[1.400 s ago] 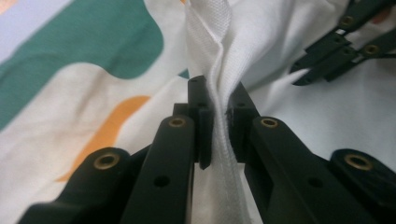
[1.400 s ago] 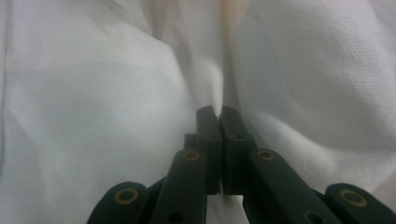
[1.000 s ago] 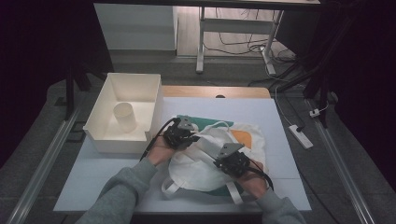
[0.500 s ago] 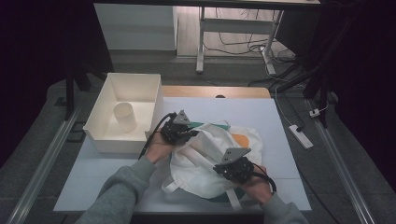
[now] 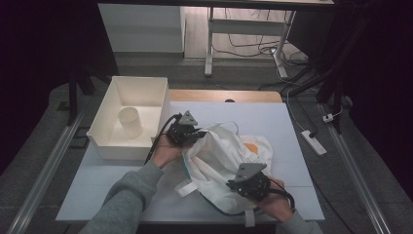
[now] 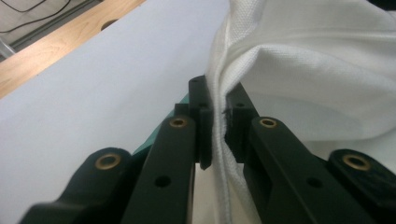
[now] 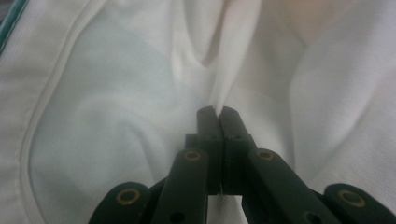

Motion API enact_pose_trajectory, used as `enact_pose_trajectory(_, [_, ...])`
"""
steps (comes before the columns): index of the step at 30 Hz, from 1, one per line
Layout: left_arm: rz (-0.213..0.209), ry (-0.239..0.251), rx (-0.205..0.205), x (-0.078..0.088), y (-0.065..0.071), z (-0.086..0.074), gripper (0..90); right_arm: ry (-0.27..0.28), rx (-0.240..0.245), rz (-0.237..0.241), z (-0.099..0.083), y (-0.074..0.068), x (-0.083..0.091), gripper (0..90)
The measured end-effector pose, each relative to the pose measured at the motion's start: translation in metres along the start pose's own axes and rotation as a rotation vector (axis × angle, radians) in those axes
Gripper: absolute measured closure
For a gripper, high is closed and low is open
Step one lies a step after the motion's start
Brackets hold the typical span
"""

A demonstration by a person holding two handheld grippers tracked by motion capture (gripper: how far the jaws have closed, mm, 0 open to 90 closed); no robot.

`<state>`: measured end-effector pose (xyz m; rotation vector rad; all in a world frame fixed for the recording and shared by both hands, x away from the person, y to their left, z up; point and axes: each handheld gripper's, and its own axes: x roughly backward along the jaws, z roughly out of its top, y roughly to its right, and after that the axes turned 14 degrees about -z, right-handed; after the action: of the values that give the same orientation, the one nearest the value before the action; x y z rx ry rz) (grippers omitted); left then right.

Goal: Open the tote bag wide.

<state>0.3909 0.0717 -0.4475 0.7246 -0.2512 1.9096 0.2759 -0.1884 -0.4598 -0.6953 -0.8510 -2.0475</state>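
Spread across the pale desk [image 5: 272, 122], right of a white bin [image 5: 109, 129], a white cloth bag [image 5: 219, 156] is lying bunched; the left tool [image 6: 217, 121] and right tool [image 7: 217, 116] are each pinching its fabric. Pulling apart evenly should be opening it without slipping.

Cup [image 5: 130, 121] in bin [image 5: 108, 145], bag [image 5: 221, 161] right.

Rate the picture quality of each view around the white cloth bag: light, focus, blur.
High view: dim, room edges nearly black; the white cloth bag and table are lit well enough, a little soft. Left gripper view: bright, the left gripper sharp at its tips, its near arms blurred, fabric weave clear. Right gripper view: darker and murky, the right gripper pinching a fold, cloth soft and shadowed.
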Motion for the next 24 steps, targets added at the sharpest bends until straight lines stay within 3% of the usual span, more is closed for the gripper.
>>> enact_pose_trajectory(5, [-0.003, -0.016, 0.012, -0.005, -0.003, -0.003, 84.3, -0.042, 0.049, 0.021, 0.0, -0.014, -0.012, 88.6])
enact_pose_trajectory(11, [-0.002, -0.019, 0.005, -0.005, -0.001, -0.004, 84.3, -0.02, -0.039, 0.076, -0.007, -0.005, -0.016, 87.4])
enact_pose_trajectory(14, [-0.004, -0.023, 0.006, -0.005, -0.001, -0.005, 84.3, 0.005, -0.043, 0.076, -0.007, -0.004, -0.014, 76.8])
enact_pose_trajectory(17, [-0.014, -0.026, 0.01, -0.005, -0.002, -0.006, 84.3, 0.077, -0.101, 0.087, -0.005, 0.002, -0.006, 68.8])
enact_pose_trajectory(20, [-0.019, -0.029, 0.009, -0.006, -0.001, -0.007, 84.2, 0.138, -0.16, 0.035, -0.005, 0.011, 0.004, 62.8])
enact_pose_trajectory(24, [-0.023, -0.037, 0.008, -0.005, -0.001, -0.008, 84.2, 0.124, -0.183, -0.091, -0.007, 0.02, 0.009, 55.9])
